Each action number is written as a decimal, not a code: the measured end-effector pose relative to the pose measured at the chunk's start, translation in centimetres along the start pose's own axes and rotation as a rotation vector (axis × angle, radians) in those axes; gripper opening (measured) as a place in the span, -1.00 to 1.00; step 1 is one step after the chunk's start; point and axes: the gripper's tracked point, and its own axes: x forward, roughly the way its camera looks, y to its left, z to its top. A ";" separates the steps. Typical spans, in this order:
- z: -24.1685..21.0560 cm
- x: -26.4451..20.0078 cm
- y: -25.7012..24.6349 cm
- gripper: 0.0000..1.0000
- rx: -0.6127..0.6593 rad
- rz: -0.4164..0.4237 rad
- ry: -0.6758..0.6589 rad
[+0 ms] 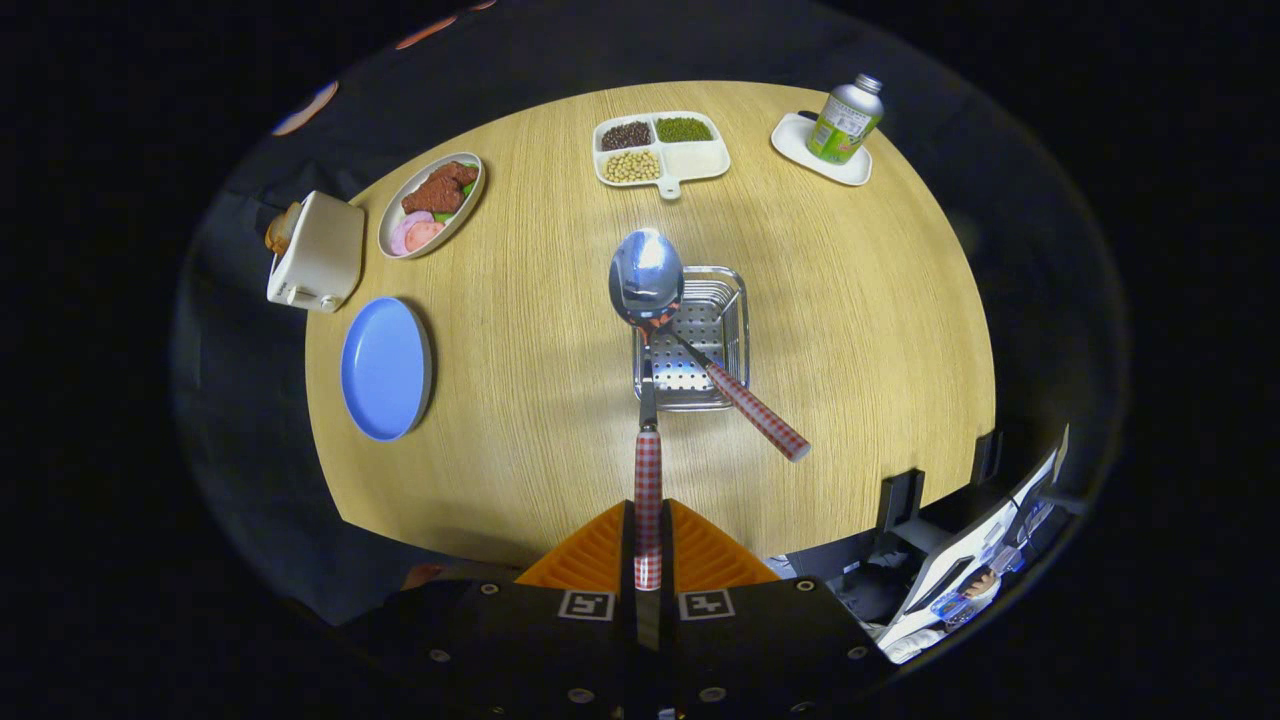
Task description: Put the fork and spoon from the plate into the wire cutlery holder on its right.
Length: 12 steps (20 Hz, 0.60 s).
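My gripper (648, 535) is shut on the checked handle of the spoon (647, 280), which sticks out ahead of the fingers high above the table. The spoon's bowl hangs over the near left corner of the wire cutlery holder (730, 300). The fork (755, 408) leans inside the holder, tines down, its checked handle slanting out over the holder's near right rim. The blue plate (384, 368) lies bare on the table well to the left of the holder.
On the round wooden table (860, 330): a white toaster (318, 252) and a food plate (432, 203) at the far left, a divided bean tray (662, 148) beyond the holder, a can (846, 120) on a white coaster at far right. A device on a stand (985, 560) sits off the near right edge.
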 end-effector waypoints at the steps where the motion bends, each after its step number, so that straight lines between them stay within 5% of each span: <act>1: -0.2 0.2 -0.4 -0.82 -0.005 0.001 0.024; 12: -0.1 1.1 -0.7 -0.80 0.102 0.112 0.267</act>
